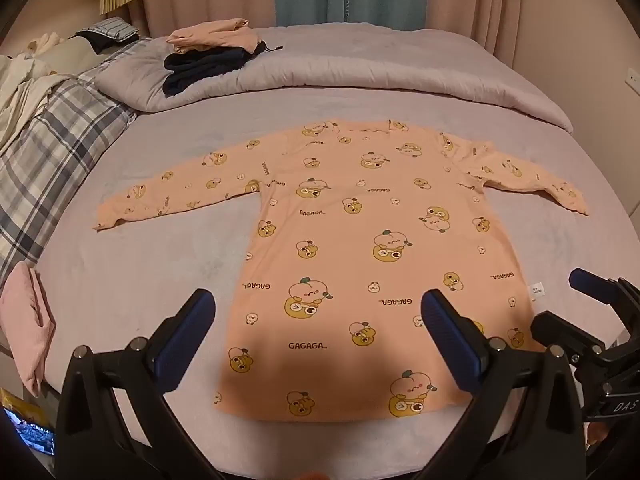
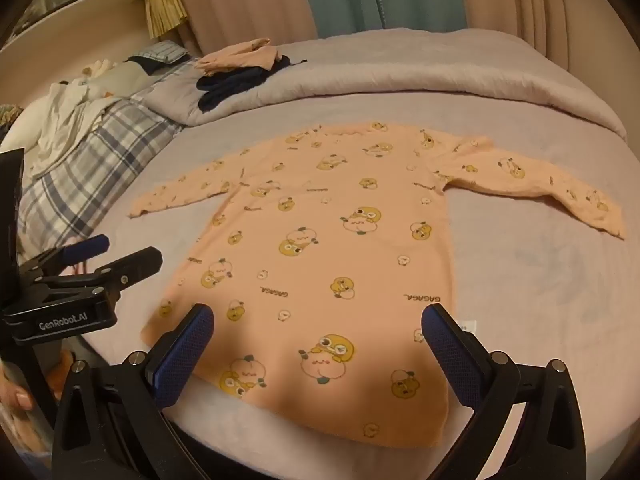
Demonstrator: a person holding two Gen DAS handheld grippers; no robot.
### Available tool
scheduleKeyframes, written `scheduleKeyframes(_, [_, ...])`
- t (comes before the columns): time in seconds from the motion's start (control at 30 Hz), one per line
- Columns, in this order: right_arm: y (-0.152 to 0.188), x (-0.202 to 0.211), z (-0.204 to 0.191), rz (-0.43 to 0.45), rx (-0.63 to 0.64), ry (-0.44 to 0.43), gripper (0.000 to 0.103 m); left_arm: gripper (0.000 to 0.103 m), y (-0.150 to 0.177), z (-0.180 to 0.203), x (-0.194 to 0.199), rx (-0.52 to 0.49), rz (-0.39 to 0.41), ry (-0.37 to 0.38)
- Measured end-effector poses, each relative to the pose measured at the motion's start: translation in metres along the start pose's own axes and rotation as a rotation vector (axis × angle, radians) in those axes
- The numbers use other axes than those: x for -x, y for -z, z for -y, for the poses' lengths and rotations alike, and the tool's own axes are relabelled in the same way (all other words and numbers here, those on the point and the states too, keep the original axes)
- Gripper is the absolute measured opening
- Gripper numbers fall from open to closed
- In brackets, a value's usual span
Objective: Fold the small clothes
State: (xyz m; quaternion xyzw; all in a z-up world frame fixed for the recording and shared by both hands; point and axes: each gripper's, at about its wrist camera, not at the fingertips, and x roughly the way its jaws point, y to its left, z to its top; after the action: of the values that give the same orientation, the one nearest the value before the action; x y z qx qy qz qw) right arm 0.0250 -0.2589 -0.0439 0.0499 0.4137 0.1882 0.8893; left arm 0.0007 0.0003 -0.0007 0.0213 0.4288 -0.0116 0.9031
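The peach long-sleeved top (image 1: 352,248) lies spread flat on the bed (image 1: 160,272), hem toward the camera, both sleeves stretched out to the sides, so no fold has been made on it yet. Both sleeves and the body remain to be folded, as I judge it. The left tool (image 1: 316,312) and the right tool (image 2: 318,326) hover above the hem with jaws spread wide, holding nothing. A small stack of folded clothes (image 1: 216,56) (peach on dark navy) sits on the rolled grey quilt (image 1: 360,76) behind, probably finished pieces. A plaid blanket (image 1: 48,152) and a pink cloth (image 1: 24,320) lie at the left, well apart from the top. Nothing rests on the top or blocks either sleeve.
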Motion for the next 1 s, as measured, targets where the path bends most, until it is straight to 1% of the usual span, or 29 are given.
scheduleKeyframes(0.07, [0.000,-0.001,0.000,-0.003,0.001,0.005,0.103,0.103,0.000,0.000,-0.001,0.004,-0.006,0.009])
scheduleKeyframes(0.1, [0.001,-0.001,0.001,-0.003,0.002,0.007,0.103,0.103,0.000,0.002,0.000,0.000,-0.002,-0.001])
scheduleKeyframes(0.2, [0.001,-0.002,0.001,-0.002,0.001,0.010,0.103,0.103,-0.002,0.006,-0.001,0.001,-0.011,0.001])
scheduleKeyframes(0.3, [0.002,-0.003,0.002,0.000,0.003,0.016,0.103,0.103,-0.002,0.008,-0.004,0.007,-0.008,0.021])
scheduleKeyframes(0.33, [0.003,0.000,-0.003,0.002,0.005,0.019,0.103,0.103,0.002,0.004,-0.002,0.005,0.001,0.030])
scheduleKeyframes(0.67, [-0.001,0.005,0.004,0.015,0.011,0.015,0.103,0.103,0.003,0.009,0.003,-0.013,0.013,0.033])
scheduleKeyframes(1.0, [0.001,0.006,0.001,0.023,0.016,0.018,0.103,0.103,0.002,0.010,0.003,-0.015,0.010,0.033])
